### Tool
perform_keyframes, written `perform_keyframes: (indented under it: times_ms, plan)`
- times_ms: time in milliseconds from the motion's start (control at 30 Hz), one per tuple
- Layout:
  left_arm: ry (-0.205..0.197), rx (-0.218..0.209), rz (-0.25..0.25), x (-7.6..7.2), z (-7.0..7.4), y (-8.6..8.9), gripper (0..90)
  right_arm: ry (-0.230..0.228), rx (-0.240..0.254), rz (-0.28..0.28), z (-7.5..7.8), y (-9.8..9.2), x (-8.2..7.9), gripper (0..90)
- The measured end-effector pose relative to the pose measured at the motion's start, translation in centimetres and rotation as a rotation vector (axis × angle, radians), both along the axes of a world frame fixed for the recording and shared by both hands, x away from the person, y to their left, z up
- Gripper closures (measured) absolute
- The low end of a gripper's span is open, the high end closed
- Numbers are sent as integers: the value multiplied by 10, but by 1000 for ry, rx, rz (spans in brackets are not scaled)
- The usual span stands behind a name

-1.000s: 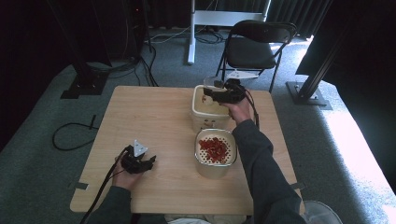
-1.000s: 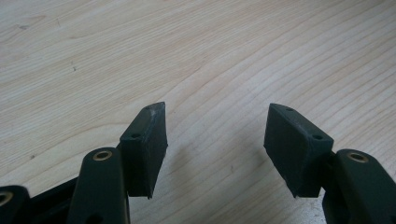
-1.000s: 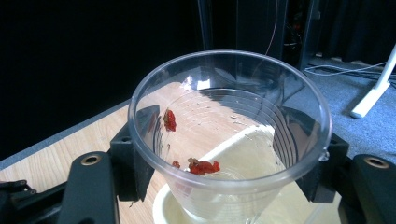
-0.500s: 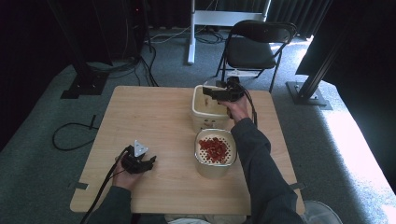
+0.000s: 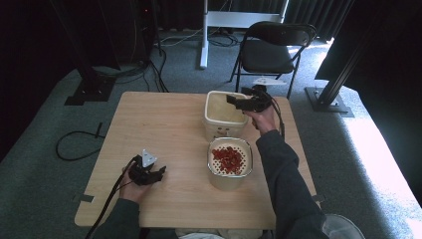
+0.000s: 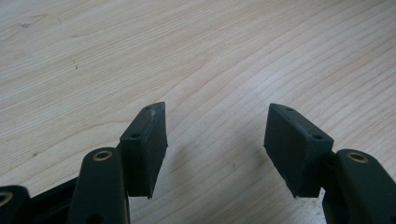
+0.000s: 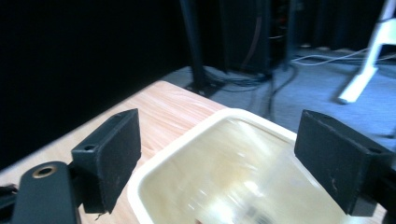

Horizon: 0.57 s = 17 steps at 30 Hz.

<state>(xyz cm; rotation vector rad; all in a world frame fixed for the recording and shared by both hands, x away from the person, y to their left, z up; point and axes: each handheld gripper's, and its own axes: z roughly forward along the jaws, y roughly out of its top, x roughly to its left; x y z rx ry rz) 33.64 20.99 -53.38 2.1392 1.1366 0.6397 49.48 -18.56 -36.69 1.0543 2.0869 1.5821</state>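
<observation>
A cream tub (image 5: 208,105) stands open at the back of the wooden table (image 5: 164,129). In front of it a second cream tub (image 5: 226,181) carries a white strainer (image 5: 214,149) with red pieces (image 5: 230,157) in it. My right gripper (image 5: 234,101) hovers over the back tub's right rim and points left. Its jaws have just been opening and then eased in slightly, with nothing between them. In the right gripper view the gripper (image 7: 219,149) looks down into that tub (image 7: 187,140). My left gripper (image 5: 159,172) rests on the table at the front left, open on bare wood (image 6: 217,140).
A black folding chair (image 5: 271,50) stands behind the table. A white desk leg (image 5: 204,35) and black stands rise farther back. Cables (image 5: 74,144) lie on the grey carpet to the left. The table's left half is bare wood.
My right gripper has drawn back a little to the right over the back tub, and its jaws stand wider. The left gripper has kept still.
</observation>
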Motion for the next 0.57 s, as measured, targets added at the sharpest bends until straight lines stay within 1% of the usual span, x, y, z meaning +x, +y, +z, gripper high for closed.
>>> perform_keyframes:
  times_ms: [33,167,233,333,367,433,500,533,567]
  plan:
    - [-3,-2,-1,0,0,0,401,-3,-9,-3,0,-4,-3,163]
    - [-1,1,-2,0,-1,-1,401,-21,-26,-55,-5,-21,-14,197]
    - [1,2,-2,0,-1,-1,401,-28,-44,-78,-9,-28,-21,212]
    - [1,4,-2,0,-1,-1,401,-27,-54,-113,-19,-39,-29,225]
    - [2,6,-1,0,-1,-1,401,-20,-65,-135,-23,-42,-31,225]
    - [2,7,0,1,-1,-1,401,-5,-78,-151,-33,-47,-34,225]
    - [3,4,3,1,-1,-1,401,9,-102,-193,-44,-53,-37,228]
    - [2,7,6,1,-1,-1,401,22,-107,-219,-50,-56,-38,237]
    - [4,9,8,1,-1,-1,400,43,-121,-256,-56,-59,-39,238]
